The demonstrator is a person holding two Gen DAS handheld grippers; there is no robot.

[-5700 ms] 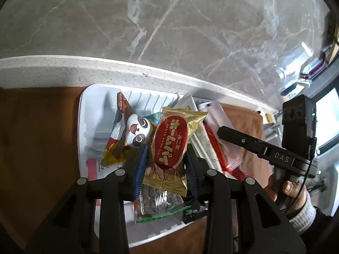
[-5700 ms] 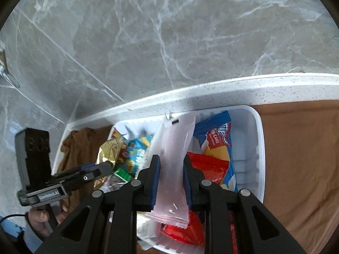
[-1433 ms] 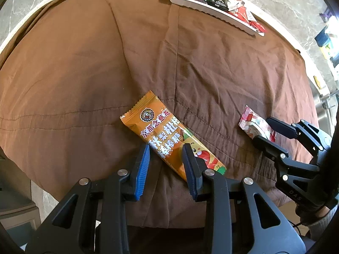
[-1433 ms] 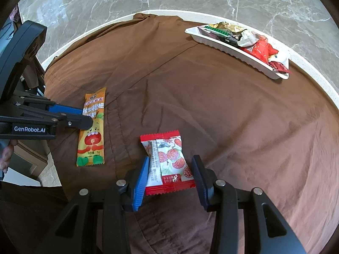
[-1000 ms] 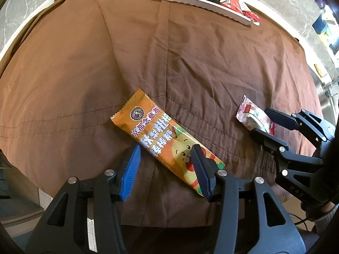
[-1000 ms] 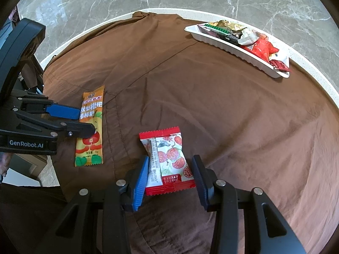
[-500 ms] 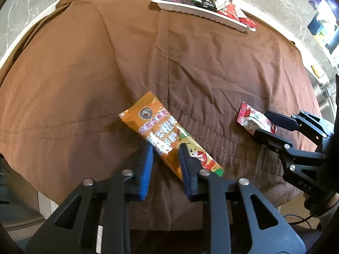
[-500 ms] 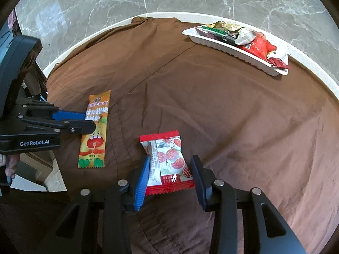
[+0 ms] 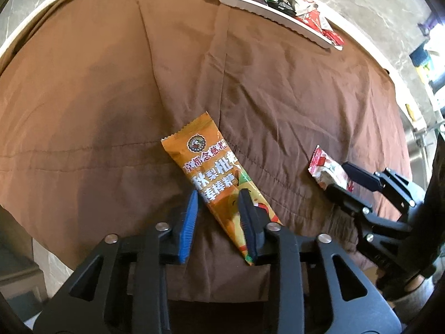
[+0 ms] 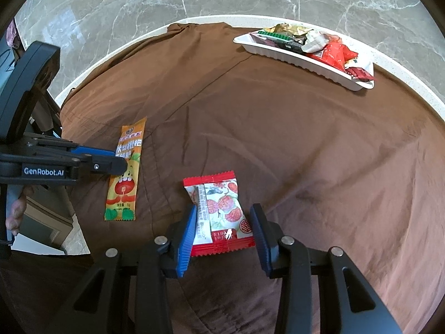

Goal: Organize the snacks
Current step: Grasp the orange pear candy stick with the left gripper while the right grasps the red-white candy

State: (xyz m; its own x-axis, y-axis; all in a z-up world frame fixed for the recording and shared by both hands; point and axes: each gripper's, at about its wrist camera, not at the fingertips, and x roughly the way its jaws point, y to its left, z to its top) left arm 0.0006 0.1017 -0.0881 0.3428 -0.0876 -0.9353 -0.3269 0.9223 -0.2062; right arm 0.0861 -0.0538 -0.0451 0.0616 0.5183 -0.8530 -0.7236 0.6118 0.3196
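Note:
An orange snack bar (image 9: 215, 178) lies flat on the brown cloth (image 9: 111, 97). My left gripper (image 9: 218, 192) points down over the bar's lower half. Its jaws are opening: the right pad overlaps the wrapper and the left pad stands clear of it. A red-and-white packet (image 10: 219, 208) printed with red fruit lies to the right. My right gripper (image 10: 224, 207) is shut on it, a blue pad against each side. In the right wrist view the left gripper (image 10: 119, 158) reaches in over the orange bar (image 10: 125, 172).
A white tray (image 10: 306, 61) heaped with several snack packets stands at the far edge of the round table, also the white tray (image 9: 278, 19) in the left wrist view. Grey marble floor surrounds the table. A hand (image 10: 15, 211) holds the left gripper's handle.
Seconds ago both grippers held snacks over the tray. Within the last second the left jaws closed on the orange bar and spread again. The right gripper stayed put on its packet.

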